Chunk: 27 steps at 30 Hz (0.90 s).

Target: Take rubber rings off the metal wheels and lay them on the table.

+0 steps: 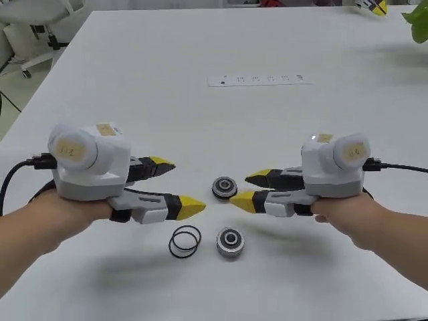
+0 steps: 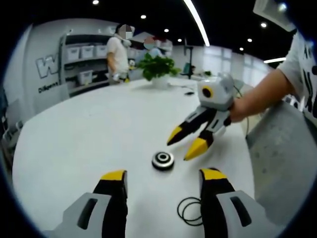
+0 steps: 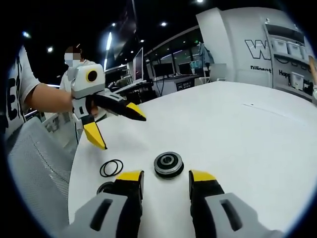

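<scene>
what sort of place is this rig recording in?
Probably an open-plan office or lab space: a big white table, shelves of storage bins by the wall, an office chair and a potted plant.

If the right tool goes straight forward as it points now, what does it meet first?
Most likely the metal wheel, which lies just ahead of the right tool, in line with its open jaws.

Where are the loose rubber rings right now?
Head view: the rubber rings lie flat on the table, just left of the nearer metal wheel, below the left claw in the picture.
</scene>
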Tool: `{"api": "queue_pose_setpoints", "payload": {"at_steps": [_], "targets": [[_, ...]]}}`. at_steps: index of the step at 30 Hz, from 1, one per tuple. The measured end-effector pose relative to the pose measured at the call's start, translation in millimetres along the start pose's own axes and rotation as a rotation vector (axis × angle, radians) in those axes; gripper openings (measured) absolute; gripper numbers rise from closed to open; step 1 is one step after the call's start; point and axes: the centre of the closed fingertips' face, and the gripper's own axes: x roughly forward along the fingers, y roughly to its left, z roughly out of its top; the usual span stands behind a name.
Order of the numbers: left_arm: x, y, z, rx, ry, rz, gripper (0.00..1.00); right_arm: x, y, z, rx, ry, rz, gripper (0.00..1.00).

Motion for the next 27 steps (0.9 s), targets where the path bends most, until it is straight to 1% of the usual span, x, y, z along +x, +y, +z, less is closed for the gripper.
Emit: {"api": "queue_pose_setpoints", "payload": {"at_steps": [12, 22, 23, 27], "targets": [[23.6, 0.4, 1.9, -0.003, 0.011, -0.022, 0.50, 3.5, -2.3, -3.3, 0.004, -0.007, 0.001, 0.30], [40.7, 2.3, -1.3, 0.000, 0.035, -0.026, 0.44, 1.9, -5.0, -6.7, -0.001, -0.004, -0.003, 0.30], [42.6, 2.5, -2.1, -0.005, 0.042, -0.028, 0.42, 2.0, -3.8, -7.0, -0.001, -0.003, -0.002, 0.30], [47.8, 1.1, 0.1, -0.006, 0.041, -0.032, 0.38, 2.3, 0.4, -7.1, -0.007, -0.001, 0.004, 0.30]]}}
